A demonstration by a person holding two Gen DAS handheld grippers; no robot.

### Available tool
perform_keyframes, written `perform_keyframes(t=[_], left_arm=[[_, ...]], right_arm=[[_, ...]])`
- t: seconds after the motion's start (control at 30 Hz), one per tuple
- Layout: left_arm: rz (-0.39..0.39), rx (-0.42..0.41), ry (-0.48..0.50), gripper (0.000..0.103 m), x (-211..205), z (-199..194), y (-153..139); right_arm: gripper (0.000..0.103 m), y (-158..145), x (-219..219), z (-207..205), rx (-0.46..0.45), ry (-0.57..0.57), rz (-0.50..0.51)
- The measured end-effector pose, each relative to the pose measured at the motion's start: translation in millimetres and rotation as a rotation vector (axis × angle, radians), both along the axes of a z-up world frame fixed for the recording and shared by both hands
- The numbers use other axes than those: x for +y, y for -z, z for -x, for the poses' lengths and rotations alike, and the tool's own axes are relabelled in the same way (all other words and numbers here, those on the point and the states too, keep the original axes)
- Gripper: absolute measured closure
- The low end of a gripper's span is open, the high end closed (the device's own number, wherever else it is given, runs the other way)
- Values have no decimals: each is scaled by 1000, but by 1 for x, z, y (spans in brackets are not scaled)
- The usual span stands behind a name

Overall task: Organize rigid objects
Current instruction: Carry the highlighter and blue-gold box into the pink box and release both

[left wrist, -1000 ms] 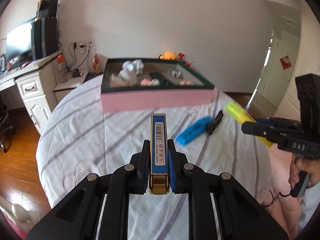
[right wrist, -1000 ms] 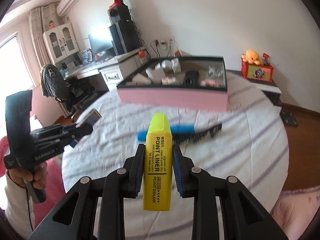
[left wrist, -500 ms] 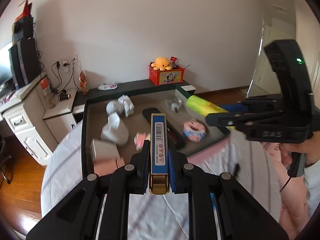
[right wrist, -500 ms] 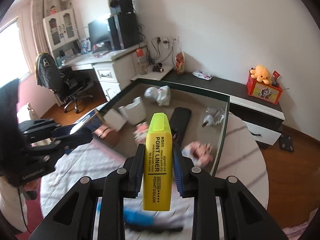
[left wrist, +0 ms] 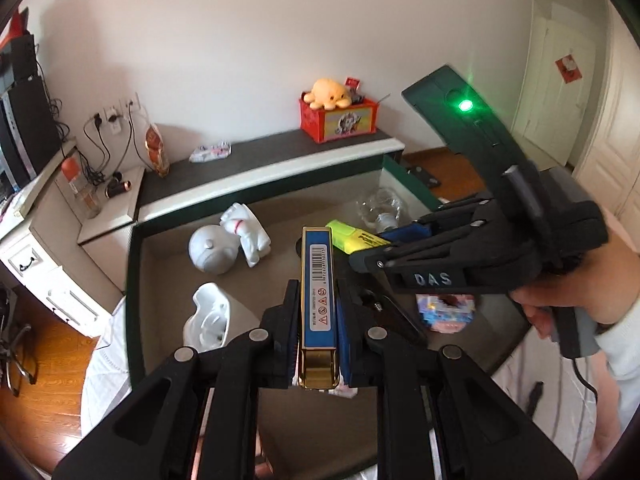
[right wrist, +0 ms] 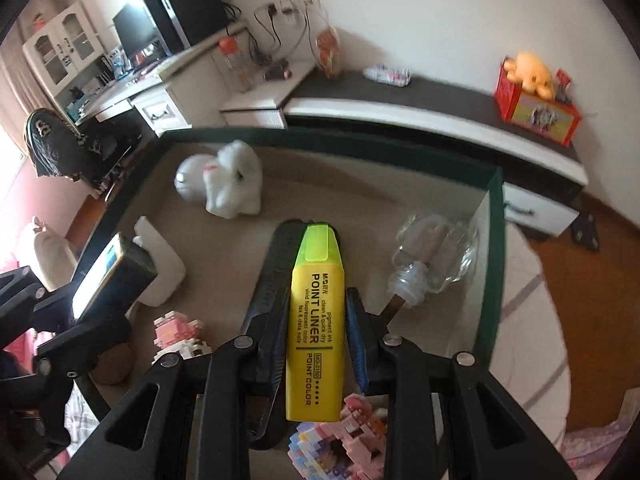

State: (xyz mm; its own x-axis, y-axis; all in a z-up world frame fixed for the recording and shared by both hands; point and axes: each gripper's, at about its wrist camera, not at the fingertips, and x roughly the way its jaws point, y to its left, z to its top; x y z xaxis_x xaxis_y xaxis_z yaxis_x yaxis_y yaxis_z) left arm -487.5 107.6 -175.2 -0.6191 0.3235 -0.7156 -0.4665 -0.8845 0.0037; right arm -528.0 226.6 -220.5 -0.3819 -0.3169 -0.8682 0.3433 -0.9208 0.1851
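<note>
My left gripper [left wrist: 318,312] is shut on a slim blue box with gold edges [left wrist: 316,276], held upright along the fingers. My right gripper [right wrist: 318,320] is shut on a yellow highlighter [right wrist: 316,320] marked POINT LINER, cap pointing away. Both hang over the open storage box with a dark green rim [left wrist: 134,280] and a beige floor. In the left wrist view the right gripper [left wrist: 372,246] comes in from the right, with the highlighter [left wrist: 352,236] just beyond the blue box's tip. The right wrist view has the left gripper [right wrist: 80,300] with the blue box [right wrist: 108,276] at the left edge.
Inside the box lie white figurines [left wrist: 212,248], a white holder [left wrist: 208,316], a black flat object [right wrist: 280,264], a clear plastic bottle [right wrist: 432,256] and pink block models [right wrist: 180,332]. Behind stands a low cabinet [left wrist: 260,156] with a red box [left wrist: 338,120]. Striped bedsheet [right wrist: 528,300] surrounds the box.
Both grippers travelled forward from above the striped sheet to over the open box, still holding their objects. The blue marker and black comb on the sheet dropped out of view.
</note>
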Motion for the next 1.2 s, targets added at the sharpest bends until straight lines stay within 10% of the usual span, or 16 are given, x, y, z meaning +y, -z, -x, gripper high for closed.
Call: perform_keyframes(t=[0.4, 1.2], left_arm=[[83, -111, -21, 88, 13, 40, 22], [149, -203, -56, 85, 18, 63, 43]], right_arm=[[76, -2, -9, 19, 18, 17, -197], [62, -10, -13, -22, 51, -4, -135]])
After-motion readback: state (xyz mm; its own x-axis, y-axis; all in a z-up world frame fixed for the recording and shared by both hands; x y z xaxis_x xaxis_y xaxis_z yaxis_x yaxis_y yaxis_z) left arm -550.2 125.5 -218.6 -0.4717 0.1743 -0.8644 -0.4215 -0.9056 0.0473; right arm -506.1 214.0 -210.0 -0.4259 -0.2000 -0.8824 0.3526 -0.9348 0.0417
